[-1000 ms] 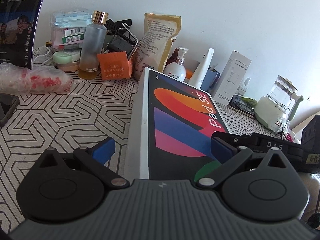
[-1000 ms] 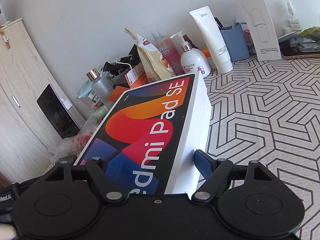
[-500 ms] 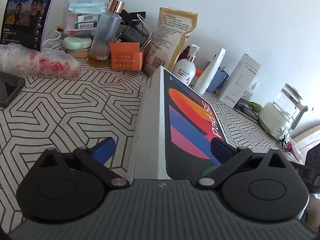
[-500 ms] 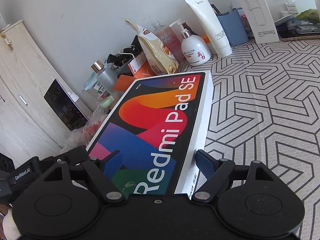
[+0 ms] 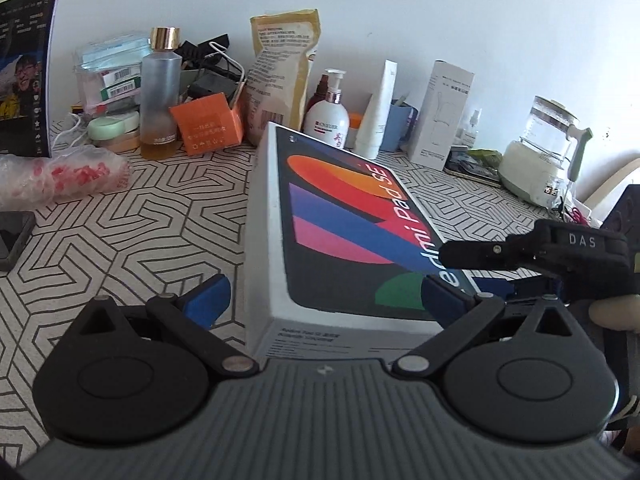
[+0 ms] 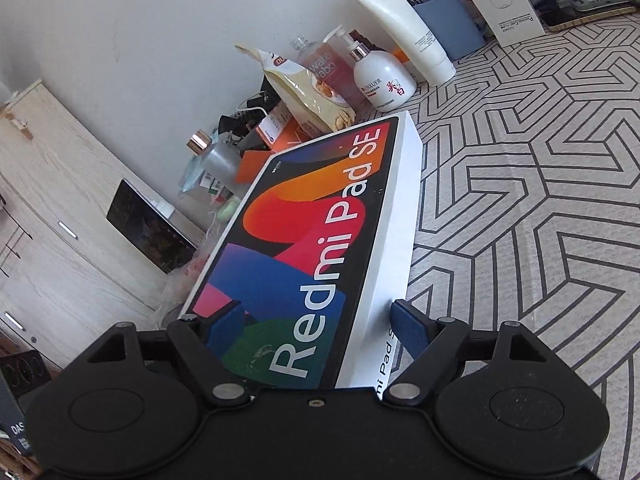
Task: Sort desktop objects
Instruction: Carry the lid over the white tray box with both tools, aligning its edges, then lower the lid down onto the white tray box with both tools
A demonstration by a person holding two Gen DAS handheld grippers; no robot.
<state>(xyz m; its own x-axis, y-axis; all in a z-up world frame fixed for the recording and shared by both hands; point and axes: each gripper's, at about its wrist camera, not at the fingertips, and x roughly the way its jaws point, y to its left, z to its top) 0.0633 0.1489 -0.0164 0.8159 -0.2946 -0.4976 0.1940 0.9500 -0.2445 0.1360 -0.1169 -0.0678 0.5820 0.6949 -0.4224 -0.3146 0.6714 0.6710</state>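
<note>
A Redmi Pad SE box (image 5: 340, 240), white-sided with a colourful dark lid, is held tilted above the patterned table. My left gripper (image 5: 320, 296) straddles the box's near corner, one blue pad at its white side and one over the lid; whether both pads touch it I cannot tell. My right gripper (image 6: 316, 326) is shut on the same box (image 6: 320, 240), one pad on the lid and one under the white side. The right gripper also shows in the left wrist view (image 5: 532, 256), at the box's right edge.
Along the wall stand a frosted bottle (image 5: 160, 96), an orange carton (image 5: 208, 124), a snack bag (image 5: 280, 72), a white pump bottle (image 5: 326, 116), a white tube (image 5: 380, 108), a white carton (image 5: 444, 116) and a kettle (image 5: 540, 164). A plastic bag (image 5: 60, 176) lies at the left.
The box has been lifted and tilted, its far end turning towards the bottles at the wall. Both grippers have moved with it.
</note>
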